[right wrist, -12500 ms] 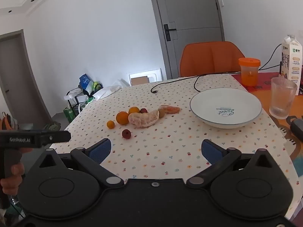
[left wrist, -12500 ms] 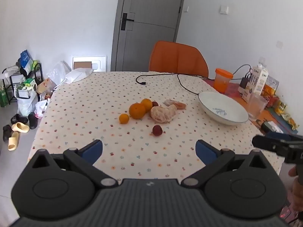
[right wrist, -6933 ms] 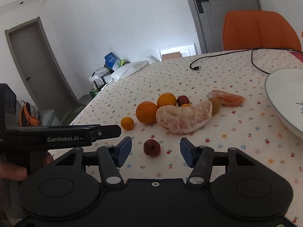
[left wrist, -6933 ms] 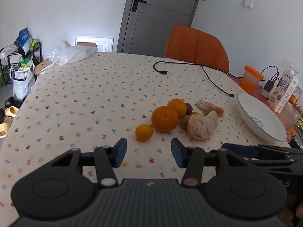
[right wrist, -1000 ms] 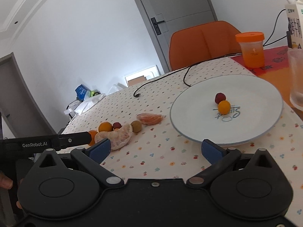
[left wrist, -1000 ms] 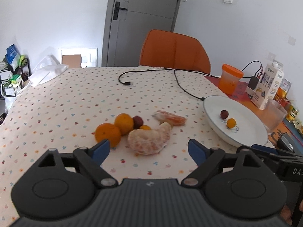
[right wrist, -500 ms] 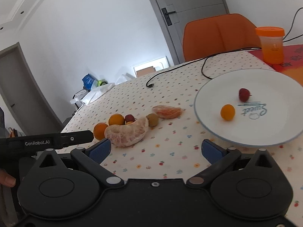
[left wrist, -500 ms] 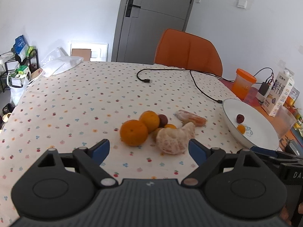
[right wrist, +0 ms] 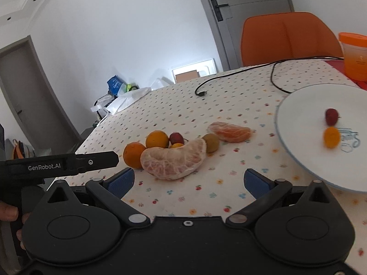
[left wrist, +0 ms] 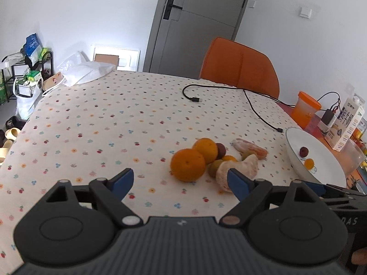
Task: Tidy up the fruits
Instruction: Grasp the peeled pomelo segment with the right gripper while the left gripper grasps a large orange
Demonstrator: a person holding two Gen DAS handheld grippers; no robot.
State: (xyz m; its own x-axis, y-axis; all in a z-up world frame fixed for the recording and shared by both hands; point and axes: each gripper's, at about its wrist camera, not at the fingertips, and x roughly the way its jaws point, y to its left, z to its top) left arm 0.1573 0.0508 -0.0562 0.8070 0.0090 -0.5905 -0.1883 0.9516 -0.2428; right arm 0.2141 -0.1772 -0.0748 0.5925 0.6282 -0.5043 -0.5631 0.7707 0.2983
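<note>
A fruit cluster lies on the dotted tablecloth: a large orange [left wrist: 187, 165], a second orange [left wrist: 205, 150], a small dark red fruit [left wrist: 221, 148], a greenish fruit [right wrist: 211, 142], a big peeled citrus piece [right wrist: 174, 159] and a smaller peeled orange piece [right wrist: 231, 131]. The white plate [right wrist: 296, 137] at the right holds a red fruit [right wrist: 331, 116] and a small orange fruit [right wrist: 331, 137]. My left gripper [left wrist: 181, 182] is open and empty, just short of the large orange. My right gripper [right wrist: 189, 181] is open and empty, just short of the big peeled piece.
A black cable [left wrist: 229, 91] runs across the far table. An orange cup [left wrist: 306, 110], a milk carton [left wrist: 346, 123] and a clear glass [left wrist: 354, 158] stand at the right. An orange chair [left wrist: 240, 66] is behind the table.
Both grippers have moved left and closer to the fruit cluster, away from the plate. Both stay open and empty.
</note>
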